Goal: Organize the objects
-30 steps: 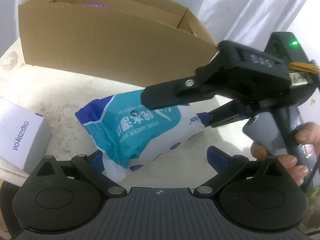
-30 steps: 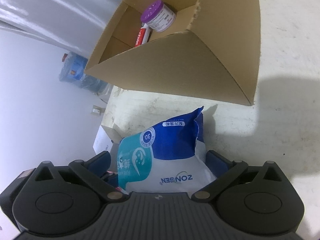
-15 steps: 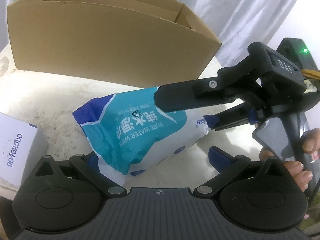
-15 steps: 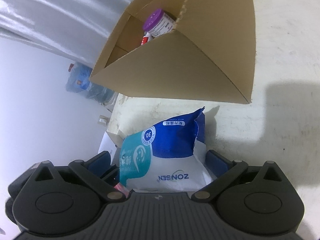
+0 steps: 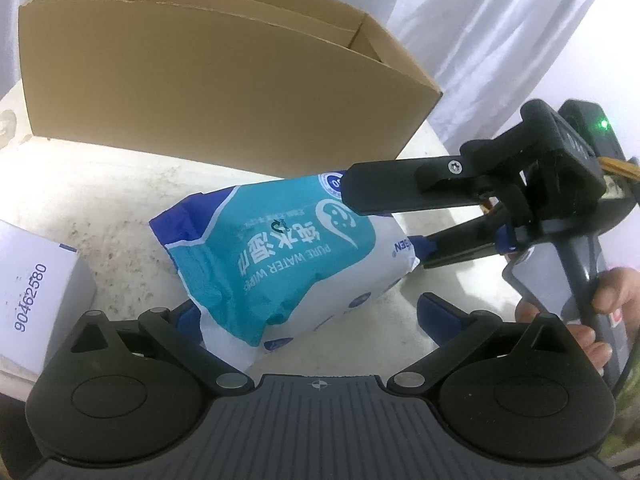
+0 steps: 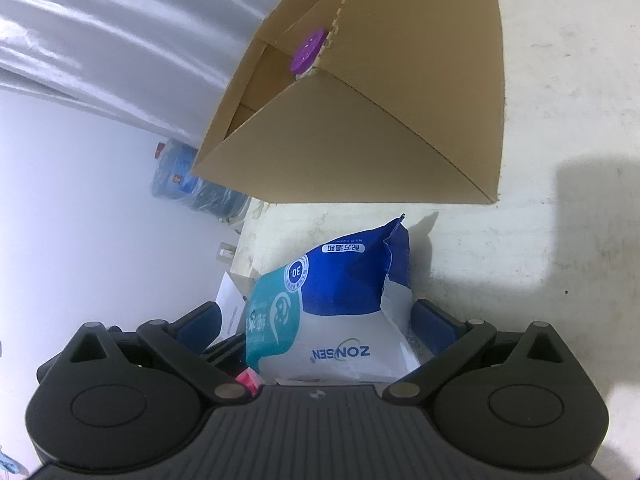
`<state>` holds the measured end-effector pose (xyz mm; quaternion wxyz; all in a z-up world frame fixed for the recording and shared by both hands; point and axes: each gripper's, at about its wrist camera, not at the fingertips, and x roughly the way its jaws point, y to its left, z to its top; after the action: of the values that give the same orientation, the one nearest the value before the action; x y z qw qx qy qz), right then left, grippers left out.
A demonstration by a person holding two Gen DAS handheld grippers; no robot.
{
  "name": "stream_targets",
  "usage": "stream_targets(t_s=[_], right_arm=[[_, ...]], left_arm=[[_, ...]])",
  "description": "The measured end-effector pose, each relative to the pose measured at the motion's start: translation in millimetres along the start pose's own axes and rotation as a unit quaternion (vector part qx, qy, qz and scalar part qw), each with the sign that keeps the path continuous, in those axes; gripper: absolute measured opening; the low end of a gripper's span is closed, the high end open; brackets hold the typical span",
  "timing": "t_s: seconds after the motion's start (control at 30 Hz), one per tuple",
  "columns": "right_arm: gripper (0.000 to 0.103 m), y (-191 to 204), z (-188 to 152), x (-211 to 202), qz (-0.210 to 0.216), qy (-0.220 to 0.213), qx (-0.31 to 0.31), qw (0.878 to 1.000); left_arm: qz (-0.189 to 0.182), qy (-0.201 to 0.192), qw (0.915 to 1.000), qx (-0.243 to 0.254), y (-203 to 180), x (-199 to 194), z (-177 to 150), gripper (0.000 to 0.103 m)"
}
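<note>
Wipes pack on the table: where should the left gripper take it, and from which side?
Probably its free blue end, approached from the white box's side: the right gripper clamps the white end, and the wipes pack is long and soft.

Teal wipes pack (image 5: 280, 268) before cardboard box (image 5: 208, 92)

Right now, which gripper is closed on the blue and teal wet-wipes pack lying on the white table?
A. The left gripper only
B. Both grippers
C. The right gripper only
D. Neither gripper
C. The right gripper clamps one end of the blue and teal wet-wipes pack between its two fingers, while the left gripper stands wide open, its right finger clear of the pack.
</note>
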<state>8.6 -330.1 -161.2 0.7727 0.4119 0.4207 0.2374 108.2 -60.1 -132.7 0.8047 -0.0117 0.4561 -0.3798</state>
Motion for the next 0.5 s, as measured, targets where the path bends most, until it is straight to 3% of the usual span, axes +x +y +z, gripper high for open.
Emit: stream_targets(t_s=[0.37, 0.5], right_arm=[[0.103, 2.2, 11.2, 5.7, 0.010, 0.035, -0.015, 0.999], [0.103, 6.8, 18.8, 11.4, 0.009, 0.077, -0.051, 0.996]], left_arm=[[0.007, -0.002, 0.9999, -0.012, -0.5, -2.3, 0.2, 0.103], [0.007, 0.000, 0.9999, -0.012, -0.3, -3.6, 0.1, 0.103]])
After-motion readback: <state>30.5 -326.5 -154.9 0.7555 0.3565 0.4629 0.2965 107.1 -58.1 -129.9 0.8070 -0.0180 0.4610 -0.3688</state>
